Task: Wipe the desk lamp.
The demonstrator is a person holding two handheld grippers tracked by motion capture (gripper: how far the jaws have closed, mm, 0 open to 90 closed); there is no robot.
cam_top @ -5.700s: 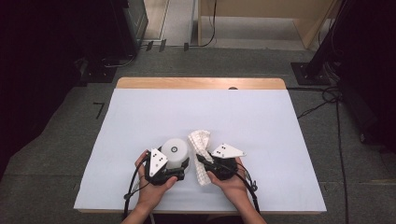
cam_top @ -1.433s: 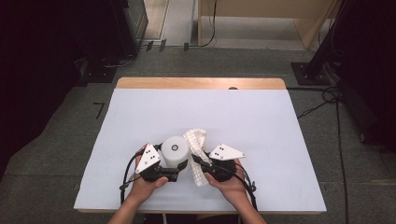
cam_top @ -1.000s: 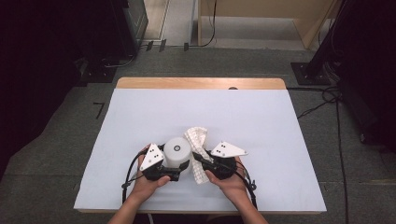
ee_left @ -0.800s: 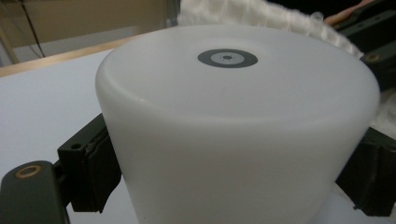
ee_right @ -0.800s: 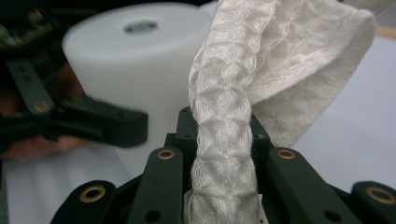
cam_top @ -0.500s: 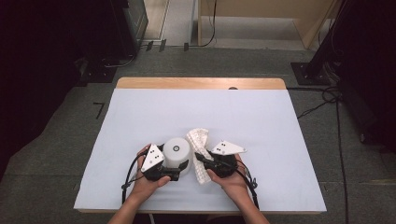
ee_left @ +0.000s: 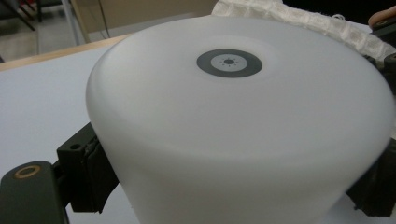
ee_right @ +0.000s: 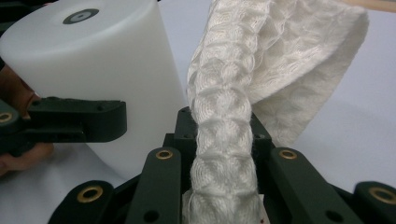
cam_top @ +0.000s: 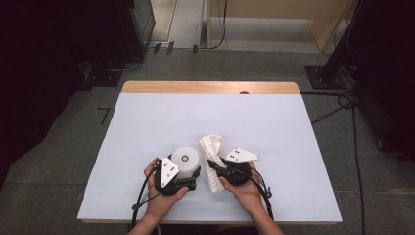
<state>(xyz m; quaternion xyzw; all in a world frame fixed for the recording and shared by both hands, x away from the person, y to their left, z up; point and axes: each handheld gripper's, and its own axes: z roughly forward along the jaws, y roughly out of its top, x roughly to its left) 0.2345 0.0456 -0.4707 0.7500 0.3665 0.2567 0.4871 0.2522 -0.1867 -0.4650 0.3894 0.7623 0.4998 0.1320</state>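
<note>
A: Little has moved since the earlier frames: both hands sit at the near edge of the desk (cam_top: 147, 122) much as before, the left one shifted slightly, the cylinder between the same jaws

B: What does the left tool (cam_top: 188, 178) have?

A: It is clamped on the white cylinder (cam_top: 186, 159), a jaw pressing each side of its lower wall. In the left gripper view the cylinder (ee_left: 233, 130) stands upright on the desk, a grey ring mark at the centre of its flat top

B: And the right tool (cam_top: 215, 169)?

A: Its jaws are together on a strip of white cloth (cam_top: 211, 156), pinching it tight. In the right gripper view the cloth (ee_right: 229, 140) rises from between the jaws as a bunched band, then opens into a folded loop above

B: Where do the two things lie to each other?

A: Side by side near the front middle of the desk, the cloth just beside the cylinder on its right. Whether they touch I cannot tell

B: The hands?

A: Left hand (cam_top: 164, 198) and right hand (cam_top: 244, 188) each grip their tool from below, cables trailing back
</note>
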